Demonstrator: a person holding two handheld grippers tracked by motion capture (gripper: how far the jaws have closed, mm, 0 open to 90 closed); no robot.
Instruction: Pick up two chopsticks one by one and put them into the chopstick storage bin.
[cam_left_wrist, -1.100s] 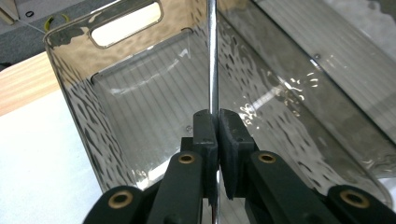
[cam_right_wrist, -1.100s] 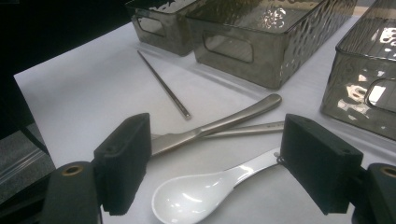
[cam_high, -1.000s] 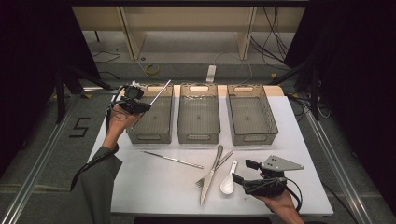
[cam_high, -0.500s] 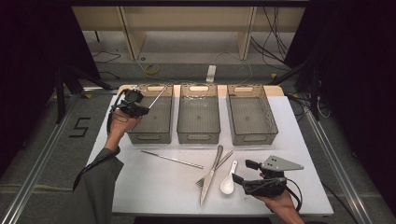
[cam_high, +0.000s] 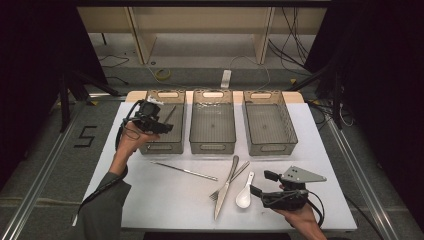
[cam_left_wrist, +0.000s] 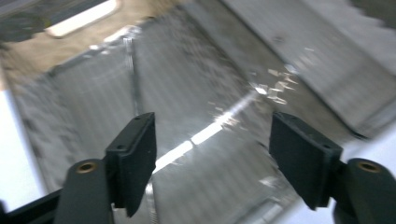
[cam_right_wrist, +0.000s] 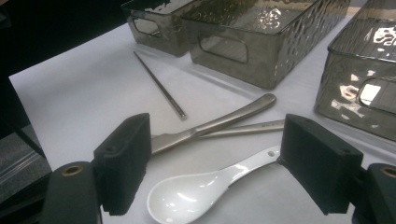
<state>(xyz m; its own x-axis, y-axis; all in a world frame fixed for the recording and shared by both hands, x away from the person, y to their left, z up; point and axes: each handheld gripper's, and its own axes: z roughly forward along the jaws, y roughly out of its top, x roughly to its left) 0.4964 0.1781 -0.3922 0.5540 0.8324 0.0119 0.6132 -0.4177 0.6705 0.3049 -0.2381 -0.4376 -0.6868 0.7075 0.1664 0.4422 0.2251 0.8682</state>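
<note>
Open table at left, cutlery crowding the right

The bins (cam_high: 212, 122) wall off the far table (cam_high: 150, 200); near the right gripper (cam_high: 261, 184), spoon (cam_high: 244, 196), knife (cam_high: 226, 187) and fork (cam_high: 231, 181) lie bunched together.

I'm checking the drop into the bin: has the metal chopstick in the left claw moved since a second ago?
Yes. It stuck up over the left bin; now the chopstick lies inside it, and the left claw is open above.
</note>
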